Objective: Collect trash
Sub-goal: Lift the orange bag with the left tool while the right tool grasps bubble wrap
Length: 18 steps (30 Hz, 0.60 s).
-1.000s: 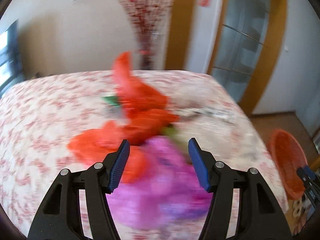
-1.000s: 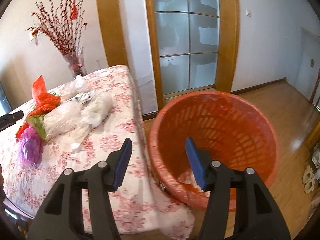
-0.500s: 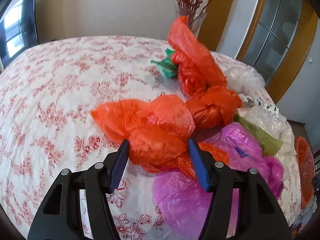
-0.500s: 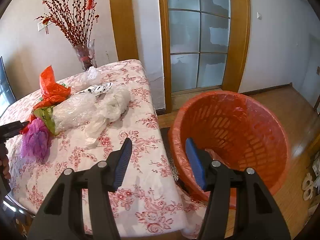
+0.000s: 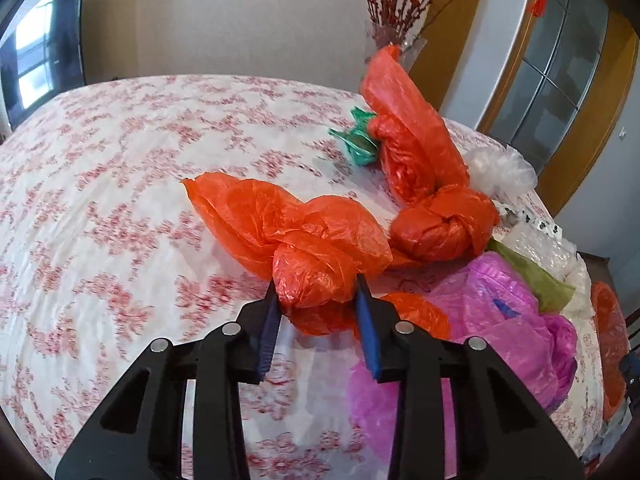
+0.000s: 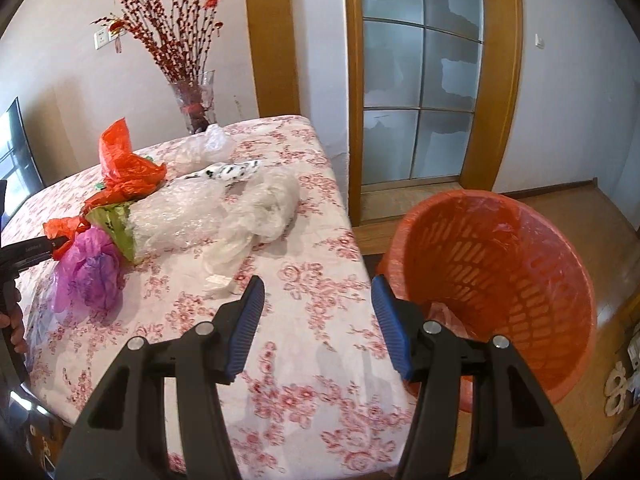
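left gripper point(image 5: 316, 316) now down at orange bag point(image 5: 296, 240) beside purple bag point(image 5: 500, 320), jaws closing, pads squeezing its knot

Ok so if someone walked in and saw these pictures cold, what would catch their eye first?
Probably the heap of bright plastic bags on the flowered tablecloth: the left gripper is closing its jaws on a knotted orange bag, with a pink bag just beside it. Next, the big orange basket standing on the floor off the table's corner, beyond the open, empty right gripper.
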{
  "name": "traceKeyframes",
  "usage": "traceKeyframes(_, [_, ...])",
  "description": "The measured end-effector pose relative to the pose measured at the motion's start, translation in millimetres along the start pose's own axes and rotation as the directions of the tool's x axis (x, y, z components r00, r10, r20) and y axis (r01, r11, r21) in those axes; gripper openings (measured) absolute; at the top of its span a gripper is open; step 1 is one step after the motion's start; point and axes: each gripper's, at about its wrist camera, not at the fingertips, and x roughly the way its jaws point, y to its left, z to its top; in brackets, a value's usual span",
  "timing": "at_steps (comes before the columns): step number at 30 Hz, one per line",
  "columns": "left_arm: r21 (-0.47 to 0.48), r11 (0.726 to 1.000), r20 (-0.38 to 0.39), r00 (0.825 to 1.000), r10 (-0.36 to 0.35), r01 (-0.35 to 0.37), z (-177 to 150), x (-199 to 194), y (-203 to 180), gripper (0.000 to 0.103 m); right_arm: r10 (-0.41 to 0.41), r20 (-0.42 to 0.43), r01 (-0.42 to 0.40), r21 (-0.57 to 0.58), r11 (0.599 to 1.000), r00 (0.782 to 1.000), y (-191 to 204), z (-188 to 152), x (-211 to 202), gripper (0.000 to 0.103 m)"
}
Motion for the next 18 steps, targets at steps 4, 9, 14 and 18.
traceKeyframes(4, [0.002,0.999,0.049,0.998,0.038,-0.038,4,-12,8,0.035,0.016,0.004,-0.015,-0.023,1.0,1.0,13,7,7,0.055])
traceKeyframes(9, [-0.004,0.997,0.105,0.992,0.076,-0.076,12,-25,15,0.035,0.042,0.002,-0.042,-0.019,0.999,0.999,26,19,22,0.055])
traceKeyframes(14, [-0.017,0.996,0.141,0.986,0.086,-0.085,18,-32,22,0.035,0.058,-0.026,-0.058,0.012,0.998,0.998,38,41,54,0.055])
traceKeyframes(18, [-0.009,0.997,0.152,0.985,0.082,-0.082,22,-33,23,0.035,0.029,-0.054,-0.028,0.018,0.999,0.998,48,54,81,0.055])
